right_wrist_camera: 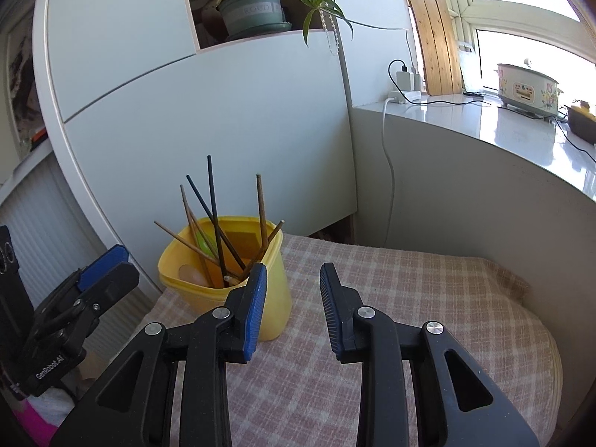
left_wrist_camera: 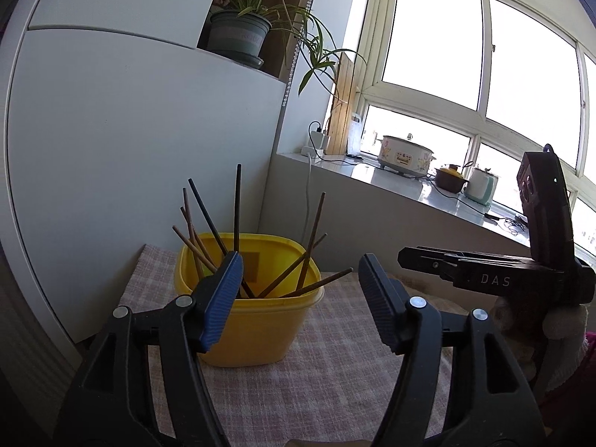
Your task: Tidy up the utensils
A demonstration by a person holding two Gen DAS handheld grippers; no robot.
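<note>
while both grippers hung over the checked cloth, the yellow tub (left_wrist_camera: 257, 320) stood at about eleven o'clock from the left gripper (left_wrist_camera: 298, 298), close ahead, its rim partly hidden behind that gripper's left pad. the chopsticks (left_wrist_camera: 238, 208) leaned out of it in a loose fan, long axes mostly upright, a few tipped toward two o'clock over the rim. this gripper's jaws stood wide apart with nothing between them. from the right gripper (right_wrist_camera: 292, 309) the same tub (right_wrist_camera: 275, 298) lay at about ten o'clock, just beyond its left pad; its jaws were partly open and also empty. by my reading the left gripper sat nearer the tub. the surface (right_wrist_camera: 428, 298) showed no loose utensil in either view.
</note>
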